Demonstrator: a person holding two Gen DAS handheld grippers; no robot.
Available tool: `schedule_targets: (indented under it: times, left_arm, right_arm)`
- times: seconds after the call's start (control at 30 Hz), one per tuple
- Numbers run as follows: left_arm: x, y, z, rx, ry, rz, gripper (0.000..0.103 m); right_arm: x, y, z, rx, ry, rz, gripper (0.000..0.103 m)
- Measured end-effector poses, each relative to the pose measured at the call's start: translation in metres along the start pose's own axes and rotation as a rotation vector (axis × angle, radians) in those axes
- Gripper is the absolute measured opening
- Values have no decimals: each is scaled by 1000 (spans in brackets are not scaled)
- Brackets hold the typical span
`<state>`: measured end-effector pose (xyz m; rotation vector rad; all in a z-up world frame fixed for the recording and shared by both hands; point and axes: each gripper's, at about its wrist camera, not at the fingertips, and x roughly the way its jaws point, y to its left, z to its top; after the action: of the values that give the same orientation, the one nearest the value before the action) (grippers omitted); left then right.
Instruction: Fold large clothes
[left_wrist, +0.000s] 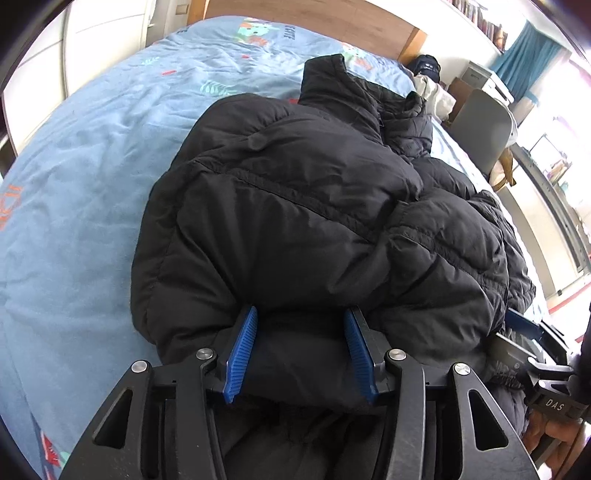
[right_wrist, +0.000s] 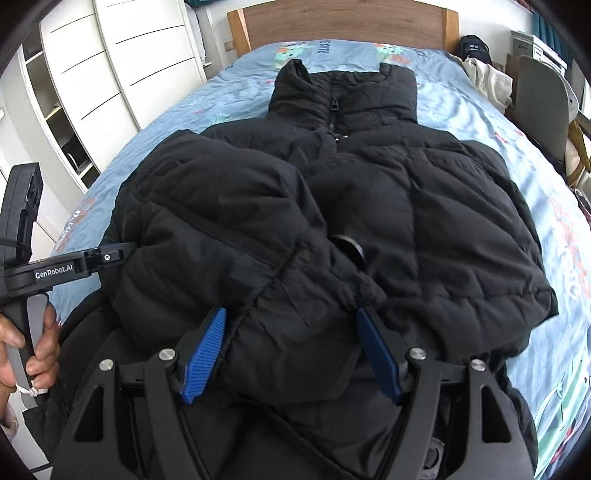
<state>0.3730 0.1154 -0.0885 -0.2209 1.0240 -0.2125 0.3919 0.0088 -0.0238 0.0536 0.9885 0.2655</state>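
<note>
Nearest me, at the bottom of the left wrist view, my left claw (left_wrist: 301, 354) has its blue ribbed pads spread wide, with the hem of the black quilted puffer jacket (left_wrist: 295, 206) bulging between them; the pads flank the fabric but I cannot see them pinching it. At the lower right edge of that frame the other handheld unit shows, partly tucked under the jacket's side.

In the right wrist view my right claw (right_wrist: 291, 354) is likewise spread apart at bottom centre, a folded-over section of the jacket (right_wrist: 406, 206) lying between its blue pads. At the left edge my hand (right_wrist: 29, 350) grips the handle of the left unit, whose tip meets the jacket's side.

The jacket lies on the light blue patterned bedsheet (right_wrist: 535, 155), filling mid-frame, left sleeve folded across the chest, zipped collar pointing toward the top. Beyond it the wooden headboard (right_wrist: 343, 22) spans the top; white drawers (right_wrist: 110, 55) occupy the upper left, a grey chair (right_wrist: 539, 107) the upper right.
</note>
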Motion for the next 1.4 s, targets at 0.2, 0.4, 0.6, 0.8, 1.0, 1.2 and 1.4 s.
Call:
schedule_targets:
  times: [0.2,0.4,0.6,0.8,1.0,1.2,1.4]
  left_arm:
    - [-30,-1,3,8,-51,-15,49]
    - [-29,-5,16,2,-58,-4,49]
    - [-7,-22,0,14,5,13,49]
    - [-19,-32,-12,48,20,37,49]
    - [-61,-28,-27,27,-36,66,49]
    - [-116,-30,-35,118,-123,136,49]
    - [-176,-15,-10,127,-149,223,57]
  right_arm:
    - [-27,5,-1,-27,-29,-22,71]
    - [-64,24,16,-77,-121,1,71]
    - [-29,34,26,-68,-67,22,71]
    - [-3,13,3,-12,32,-48,71]
    - [-37,2,-13,4,15,-92,71]
    - [-98,-7,-20,-8,-53,-120,71]
    - [-177,-28,-6,-8,-155,-152,71]
